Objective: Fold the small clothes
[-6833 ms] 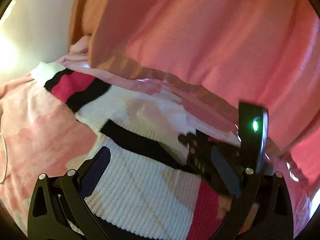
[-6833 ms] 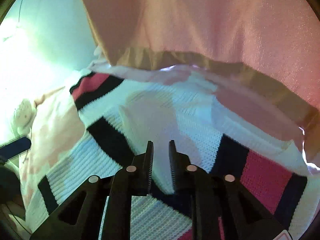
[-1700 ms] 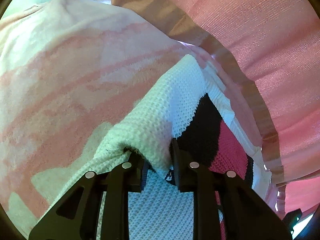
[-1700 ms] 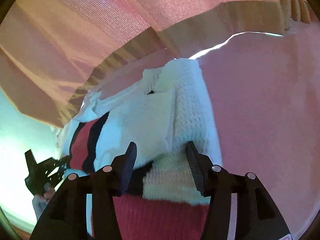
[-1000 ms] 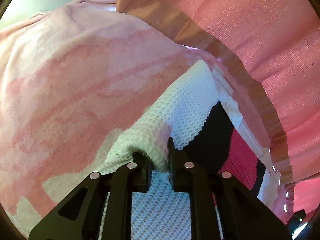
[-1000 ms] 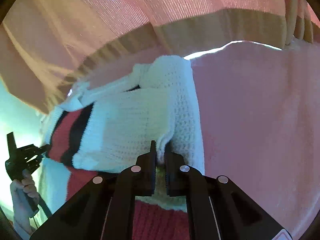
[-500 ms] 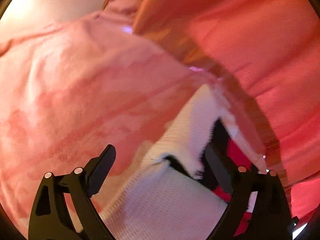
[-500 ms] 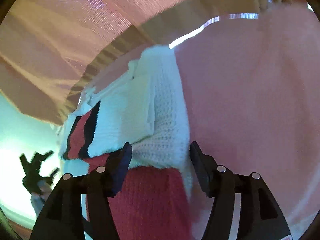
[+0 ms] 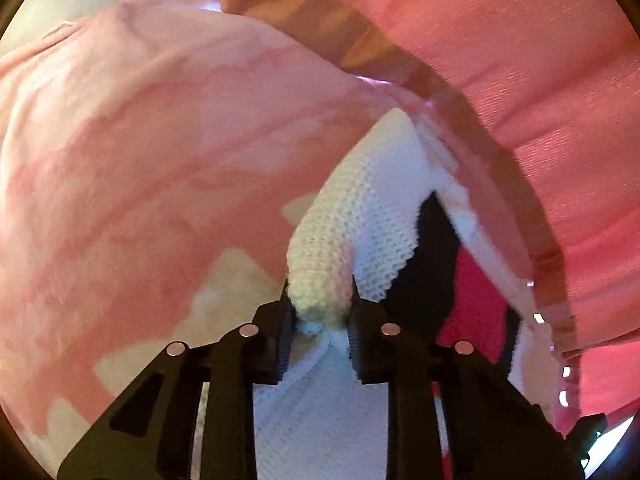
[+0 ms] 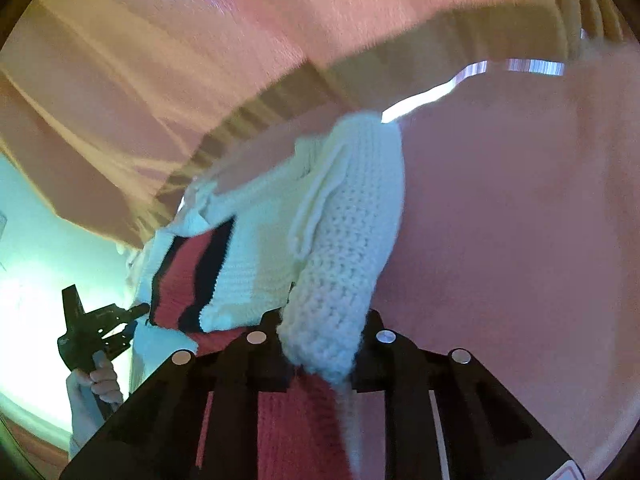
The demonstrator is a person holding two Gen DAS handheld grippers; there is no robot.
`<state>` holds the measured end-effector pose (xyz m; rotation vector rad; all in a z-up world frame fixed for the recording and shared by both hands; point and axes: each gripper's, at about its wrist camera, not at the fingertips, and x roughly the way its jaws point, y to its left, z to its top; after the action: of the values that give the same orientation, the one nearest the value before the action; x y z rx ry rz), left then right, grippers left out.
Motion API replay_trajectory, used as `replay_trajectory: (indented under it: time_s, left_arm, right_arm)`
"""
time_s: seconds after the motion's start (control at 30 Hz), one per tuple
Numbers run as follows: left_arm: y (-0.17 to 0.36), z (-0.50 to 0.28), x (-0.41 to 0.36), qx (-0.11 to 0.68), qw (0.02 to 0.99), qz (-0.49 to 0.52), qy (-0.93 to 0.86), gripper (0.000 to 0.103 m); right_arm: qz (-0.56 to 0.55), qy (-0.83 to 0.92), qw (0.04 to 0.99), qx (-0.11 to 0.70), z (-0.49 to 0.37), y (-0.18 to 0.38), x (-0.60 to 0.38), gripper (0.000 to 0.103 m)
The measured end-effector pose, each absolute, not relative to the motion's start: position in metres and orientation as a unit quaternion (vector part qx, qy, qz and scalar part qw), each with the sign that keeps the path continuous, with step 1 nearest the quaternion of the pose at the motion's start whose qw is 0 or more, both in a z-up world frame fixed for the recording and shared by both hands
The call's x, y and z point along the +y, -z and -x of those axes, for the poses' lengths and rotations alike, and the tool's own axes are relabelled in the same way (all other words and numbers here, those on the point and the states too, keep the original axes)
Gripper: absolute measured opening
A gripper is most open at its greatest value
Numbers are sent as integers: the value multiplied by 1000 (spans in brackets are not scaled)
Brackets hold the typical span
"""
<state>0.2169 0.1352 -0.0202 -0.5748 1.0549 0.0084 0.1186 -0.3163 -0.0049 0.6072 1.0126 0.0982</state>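
Lying at frame centre on a pink blanket [image 9: 152,152], the knitted sweater [image 9: 384,216] is overhung by a pink curtain [image 9: 520,60] at upper right; its rolled white edge is clenched by the just-closed left gripper [image 9: 320,316]. Another rolled fold is pinched by the right gripper [image 10: 322,340], likewise just closed; the person's hand [image 10: 94,380] is seen at lower left.

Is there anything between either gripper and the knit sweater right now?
Nothing visible. The left gripper and the right gripper, whose jaws have just been closing, each pinch a rolled white edge of the sweater.
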Motion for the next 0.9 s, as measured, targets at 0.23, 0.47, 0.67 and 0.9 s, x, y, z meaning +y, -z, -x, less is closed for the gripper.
replay_trajectory:
  time_s: [0.23, 0.47, 0.67, 0.9]
  left_arm:
    - [15, -199, 70, 528, 802, 267, 83, 21]
    - [21, -196, 50, 530, 810, 249, 48, 27]
    - [-15, -145, 56, 504, 839, 191, 78, 34]
    - [3, -39, 84, 511, 837, 165, 103, 46]
  right_arm:
    - [-249, 22, 848, 466, -85, -38, -383, 15]
    - [-248, 32, 807, 536, -82, -6, -386, 30]
    - [-174, 23, 849, 498, 27, -62, -340, 55]
    - [-238, -5, 819, 522, 158, -35, -275, 55]
